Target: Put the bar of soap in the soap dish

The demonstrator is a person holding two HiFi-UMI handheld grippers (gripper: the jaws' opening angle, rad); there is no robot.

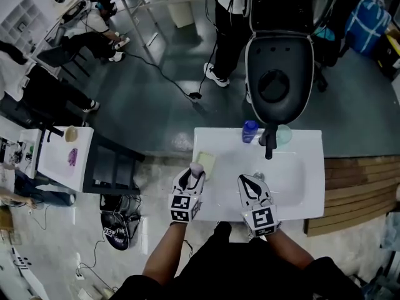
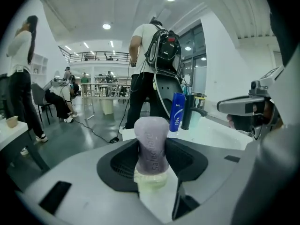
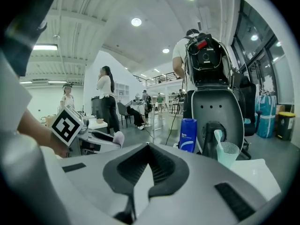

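Your left tool [image 1: 194,177] is clamped on the lilac, waisted bar of soap [image 2: 151,144]. The bar stands upright between the jaws, over the pale yellow square soap dish [image 1: 208,160] at the 9 o'clock edge of the white washbasin bench [image 1: 312,167]. Much of the bar juts past the jaws (and soap is likely slick), so releasing off-centre could tip it off the dish rim toward the basin at 3 o'clock. Your right tool [image 3: 147,149], jaws together on nothing, hangs over the basin. The soap hides most of the dish in the left gripper view. I cannot tell whether bar and dish touch.
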